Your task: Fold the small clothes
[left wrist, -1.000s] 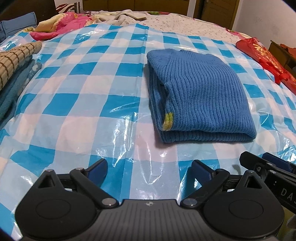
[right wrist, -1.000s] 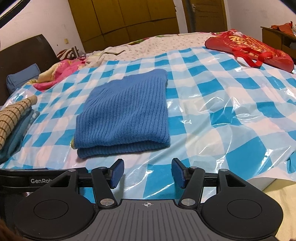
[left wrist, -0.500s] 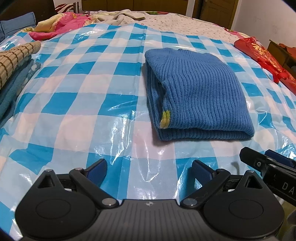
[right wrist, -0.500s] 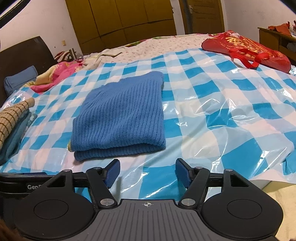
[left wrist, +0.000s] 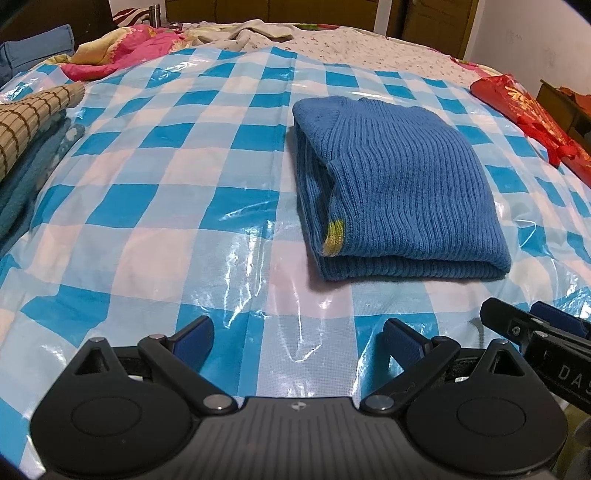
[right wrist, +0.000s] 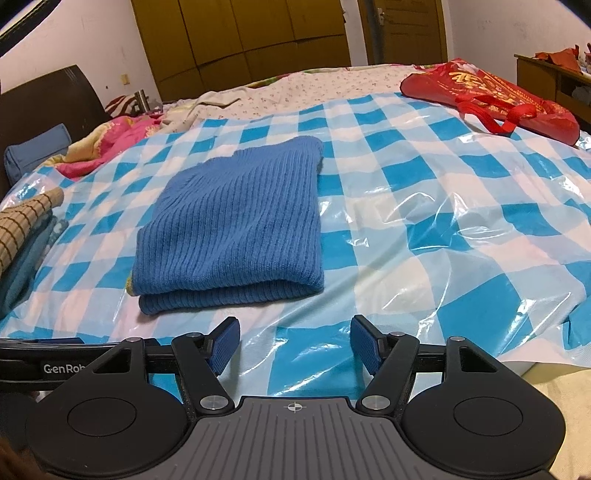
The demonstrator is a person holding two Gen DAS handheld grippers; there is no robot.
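Around your work lay a fair bit of clutter, though none of it sat between your tools and the garment. A red bag [right wrist: 491, 96] with gold lettering, too warped to read, rested at the far right edge of the blue-and-white checked plastic sheet [left wrist: 155, 192]. A stack of folded clothes [left wrist: 26, 136], topped by a tan grid-patterned piece, sat at the left edge, well apart from the sweater. Beyond the sheet were a pink floral blanket [left wrist: 122, 51], a blue pillow [right wrist: 35, 149] and brown wardrobe doors [right wrist: 240, 33].

You had one blue ribbed sweater [left wrist: 395, 184] on the sheet, folded into a neat rectangle, with one small yellow-green patch [left wrist: 334, 238] showing at its open left edge. It lay ahead of both tools, a little right of centre in the left wrist view and left of centre in the right wrist view, touching neither.

Your left gripper [left wrist: 297, 338] stood wide apart with nothing between its blue pads, hovering over bare sheet near the sweater's front edge. Your right gripper [right wrist: 294, 341] was likewise spread and held nothing. Each tool showed at the edge of the other's view: "GenRob" could be read on the left one in the right wrist view, and "DAS" on the right one in the left wrist view, both cut off.
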